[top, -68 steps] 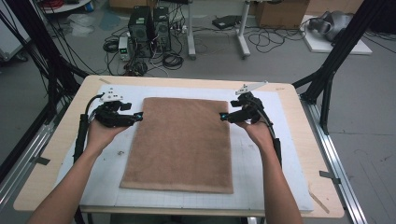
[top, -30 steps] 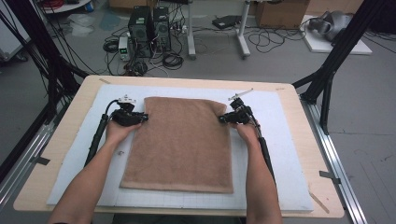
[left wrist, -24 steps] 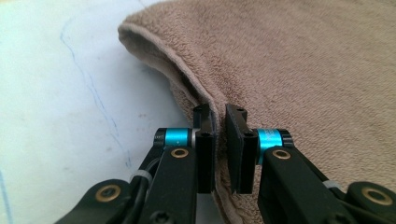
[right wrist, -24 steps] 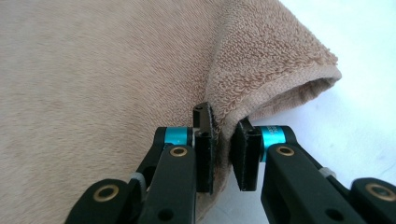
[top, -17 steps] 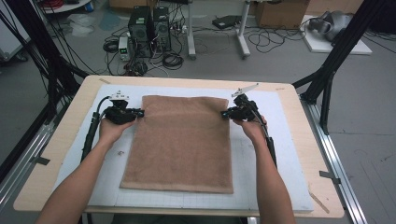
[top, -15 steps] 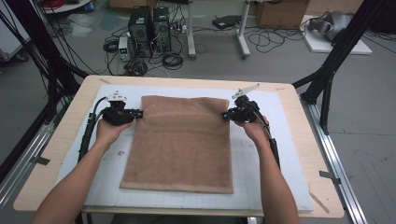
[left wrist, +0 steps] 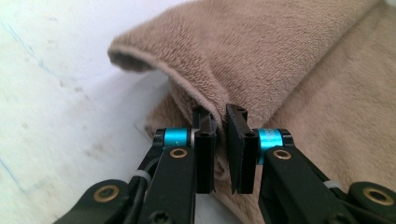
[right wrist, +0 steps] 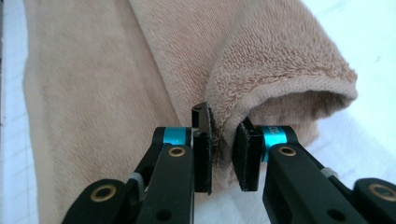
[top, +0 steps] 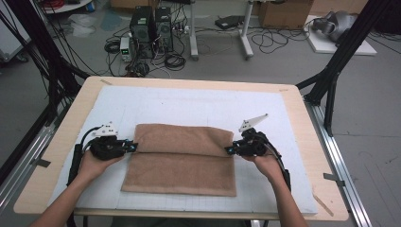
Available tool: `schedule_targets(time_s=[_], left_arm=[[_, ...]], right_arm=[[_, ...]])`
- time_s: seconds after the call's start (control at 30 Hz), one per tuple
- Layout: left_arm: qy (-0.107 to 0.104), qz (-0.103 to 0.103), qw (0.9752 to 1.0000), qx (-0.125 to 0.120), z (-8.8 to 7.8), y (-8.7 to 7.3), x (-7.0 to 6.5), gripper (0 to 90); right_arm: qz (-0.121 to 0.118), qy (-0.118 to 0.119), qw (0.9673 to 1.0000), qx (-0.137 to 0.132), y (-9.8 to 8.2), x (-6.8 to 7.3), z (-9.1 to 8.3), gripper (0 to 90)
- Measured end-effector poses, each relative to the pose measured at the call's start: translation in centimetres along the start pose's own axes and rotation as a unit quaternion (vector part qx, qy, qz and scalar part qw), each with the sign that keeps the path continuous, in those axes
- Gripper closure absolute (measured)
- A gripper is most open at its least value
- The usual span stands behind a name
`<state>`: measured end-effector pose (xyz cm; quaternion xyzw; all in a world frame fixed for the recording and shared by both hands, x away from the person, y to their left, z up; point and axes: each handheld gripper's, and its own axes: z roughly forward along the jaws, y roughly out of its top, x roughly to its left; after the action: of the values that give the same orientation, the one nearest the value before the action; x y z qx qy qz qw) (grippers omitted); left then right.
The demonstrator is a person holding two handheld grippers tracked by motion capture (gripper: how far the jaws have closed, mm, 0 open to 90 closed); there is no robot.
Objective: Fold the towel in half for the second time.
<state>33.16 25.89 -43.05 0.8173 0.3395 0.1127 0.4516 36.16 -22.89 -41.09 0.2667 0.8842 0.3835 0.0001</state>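
Note:
A brown towel (top: 182, 163) lies on the white mat (top: 198, 104), its far part lifted and folded back over the near part. My left gripper (top: 134, 147) is shut on the towel's left edge at the fold. My right gripper (top: 229, 151) is shut on the right edge, level with it. In the left gripper view the left gripper (left wrist: 220, 123) pinches a doubled layer of towel (left wrist: 243, 51) between its pads. In the right gripper view the right gripper (right wrist: 222, 126) pinches the hemmed edge of the towel (right wrist: 140, 70), which curls over above the mat.
The mat covers a wooden table (top: 66, 127) framed by black struts (top: 331, 80). Bare mat lies beyond the towel and at both sides. Cables, computer cases (top: 151, 23) and boxes sit on the floor behind the table.
Both grippers have moved toward the person, drawing the towel's far edge back over its near half. The towel now looks about half as long.

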Motion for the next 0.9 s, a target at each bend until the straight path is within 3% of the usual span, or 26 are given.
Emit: schedule_targets(time_s=[0.13, 0.47, 0.7, 0.83, 0.9], left_arm=[[0.009, 0.009, 0.9999, 0.011, -0.2, -0.2, 0.0, 77.7], [0.03, 0.015, 0.9991, 0.027, -1.2, 0.3, 0.6, 58.1], [0.04, 0.031, 0.9987, 0.007, -2.3, 2.3, 0.8, 53.0], [0.046, 0.022, 0.9987, -0.004, -1.5, 3.9, 1.6, 52.6], [0.049, 0.018, 0.9986, 0.005, -0.7, 4.5, 2.1, 51.9]], right_arm=[[0.02, 0.003, 0.9998, -0.008, -0.8, -0.4, 0.2, 75.5], [0.03, -0.033, 0.9985, -0.032, -0.9, -0.6, -1.8, 57.5], [0.027, -0.057, 0.9963, -0.057, 0.8, -0.9, -3.4, 49.5], [0.03, -0.067, 0.9955, -0.06, 2.4, -1.5, -3.0, 46.5], [0.03, -0.072, 0.9955, -0.054, 3.1, -2.0, -2.3, 44.7]])
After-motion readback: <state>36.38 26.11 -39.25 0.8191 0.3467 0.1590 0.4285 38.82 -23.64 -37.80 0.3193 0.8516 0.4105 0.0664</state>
